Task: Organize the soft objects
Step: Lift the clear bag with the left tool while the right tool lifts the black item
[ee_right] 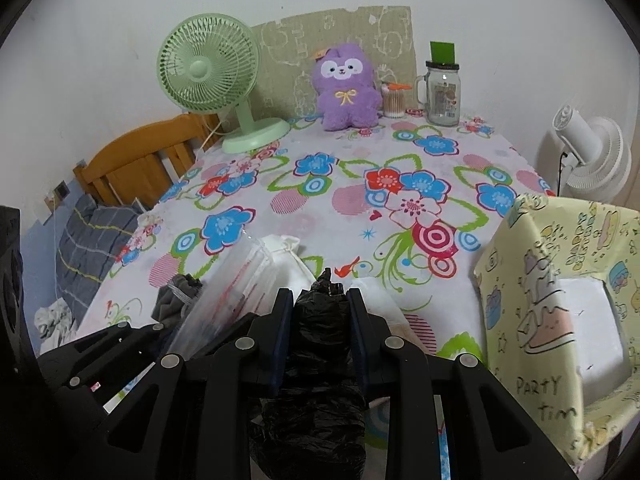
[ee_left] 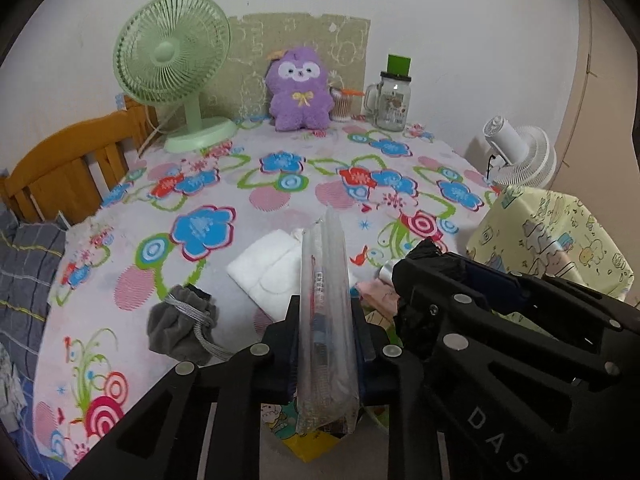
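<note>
My left gripper [ee_left: 326,320] is shut on a clear plastic bag [ee_left: 326,300] held upright above the floral table [ee_left: 280,196]. My right gripper [ee_right: 320,304] is shut on a crumpled black plastic bag [ee_right: 318,340]; it also shows at the right in the left wrist view [ee_left: 424,280]. The clear bag shows left of it [ee_right: 236,280]. A white cloth pouch [ee_left: 268,268] and a grey drawstring pouch [ee_left: 180,324] lie on the table just beyond the grippers. A pink soft item [ee_left: 378,292] lies between the grippers. A purple plush toy [ee_left: 300,92] sits at the back.
A green fan [ee_left: 176,68], a cotton-swab jar [ee_left: 342,106] and a glass mug jar [ee_left: 394,100] stand along the back wall. A yellow cartoon-print box [ee_right: 560,300] is at the right, with a white fan [ee_right: 592,152] behind. A wooden bed frame [ee_left: 68,168] is at the left.
</note>
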